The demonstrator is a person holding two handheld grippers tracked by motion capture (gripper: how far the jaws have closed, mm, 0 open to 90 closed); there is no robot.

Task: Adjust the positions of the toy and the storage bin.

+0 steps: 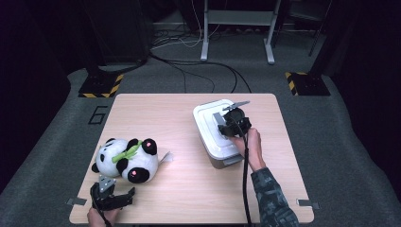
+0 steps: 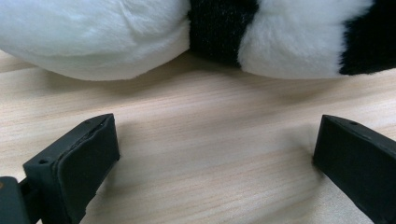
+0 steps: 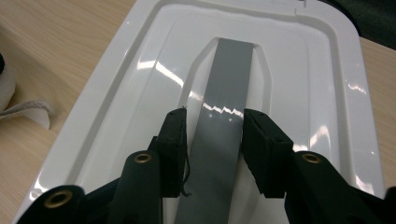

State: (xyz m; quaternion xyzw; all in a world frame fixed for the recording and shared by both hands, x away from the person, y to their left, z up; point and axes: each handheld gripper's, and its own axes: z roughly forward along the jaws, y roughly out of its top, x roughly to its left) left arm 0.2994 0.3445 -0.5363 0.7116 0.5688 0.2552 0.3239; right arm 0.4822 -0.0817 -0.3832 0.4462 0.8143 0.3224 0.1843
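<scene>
On box lid (image 3: 140, 93), right side of table (image 1: 189, 189): R gripper (image 3: 214, 125) jaws narrow, straddling grey handle (image 3: 226, 93); contact unclear. Handle stiff, glossy, prob slippery; grip mid-strap. Lid light plastic. L gripper (image 2: 215, 154) wide, empty, near-left, just short of panda (image 2: 140, 37).

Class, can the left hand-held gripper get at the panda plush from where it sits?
Probably yes. The left hand-held gripper has its jaws wide open, low over the table, facing the panda plush. Bare wood lies between them and nothing blocks the way; the plush is not yet between the jaws.
</scene>
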